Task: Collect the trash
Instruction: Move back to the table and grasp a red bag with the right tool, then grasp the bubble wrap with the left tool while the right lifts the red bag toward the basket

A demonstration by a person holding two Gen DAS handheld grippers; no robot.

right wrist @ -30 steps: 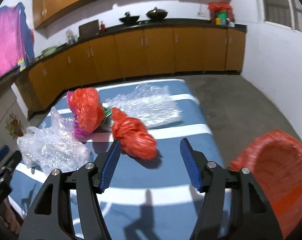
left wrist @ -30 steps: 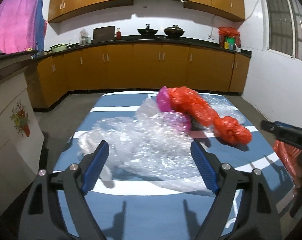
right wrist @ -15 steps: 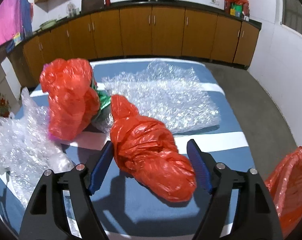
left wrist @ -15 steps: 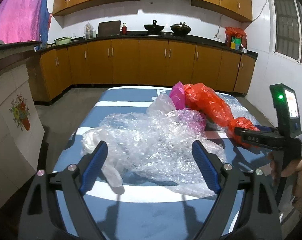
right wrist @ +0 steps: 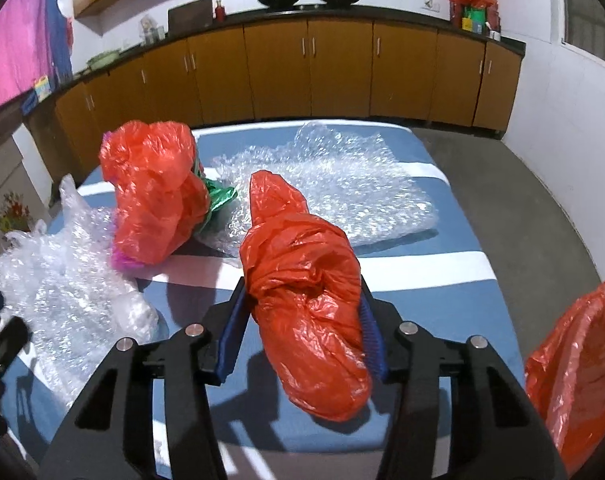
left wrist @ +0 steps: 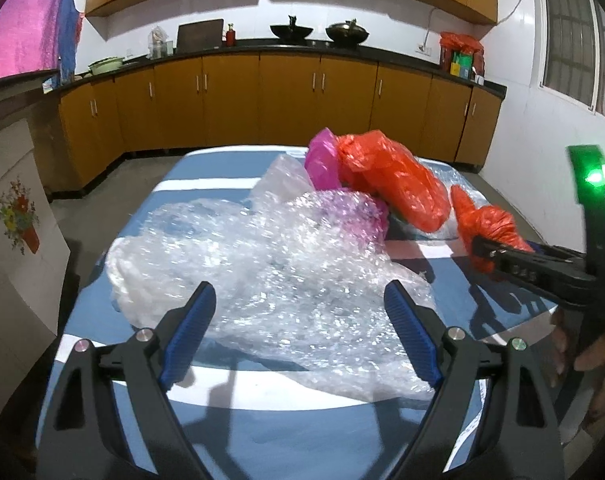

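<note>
A crumpled small red plastic bag (right wrist: 306, 280) lies on the blue striped table (right wrist: 442, 292). My right gripper (right wrist: 301, 286) straddles it, its jaws closing, and both blue pads press the bag's sides. The left wrist view shows that bag (left wrist: 486, 224) at the right gripper's tip. My left gripper (left wrist: 300, 296) hangs open just above a big heap of clear bubble wrap (left wrist: 270, 256), touching nothing. Behind the heap sit a larger red bag (left wrist: 390, 180) and a pink bag (left wrist: 322, 160).
A flat bubble wrap sheet (right wrist: 342, 184) covers the table's far right, with a green bag (right wrist: 218, 198) beside the larger red bag (right wrist: 154, 188). A bin lined with a red bag (right wrist: 574, 368) stands off the table's right edge. Orange cabinets (left wrist: 286, 104) run along the back wall.
My right gripper came forward and down over the small red bag and its jaws narrowed onto it. My left gripper drew closer to the bubble wrap heap, still open.
</note>
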